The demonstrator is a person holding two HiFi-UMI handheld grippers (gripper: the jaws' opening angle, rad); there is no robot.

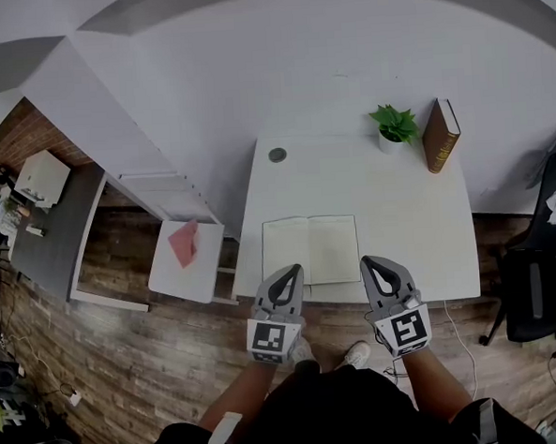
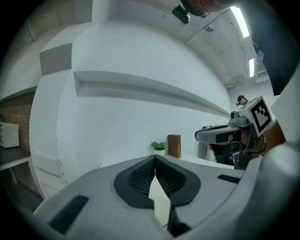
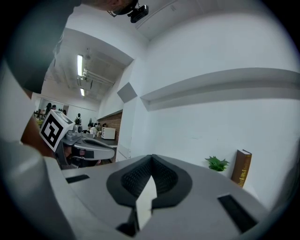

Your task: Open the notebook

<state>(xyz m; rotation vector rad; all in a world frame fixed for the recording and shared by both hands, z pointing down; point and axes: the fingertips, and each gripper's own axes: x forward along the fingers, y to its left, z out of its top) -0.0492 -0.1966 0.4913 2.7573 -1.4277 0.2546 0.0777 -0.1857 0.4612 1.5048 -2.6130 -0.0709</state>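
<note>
The notebook (image 1: 310, 250) lies open on the white table (image 1: 400, 228), showing two blank pale pages near the table's front edge. My left gripper (image 1: 292, 269) hovers just before the left page and my right gripper (image 1: 368, 261) just off the right page's corner, both above the table's near edge. Each is shut, tips together, with nothing between them. The left gripper view shows its own shut jaws (image 2: 154, 157) and the right gripper (image 2: 225, 133) beside it. In the right gripper view the jaws (image 3: 151, 157) meet too, with the left gripper (image 3: 89, 148) at the side.
At the table's back right stand a small potted plant (image 1: 395, 125) and an upright brown book (image 1: 441, 134). A round disc (image 1: 277, 154) lies at the back left. A low white side table with a red thing (image 1: 183, 243) stands to the left, a dark chair (image 1: 536, 290) to the right.
</note>
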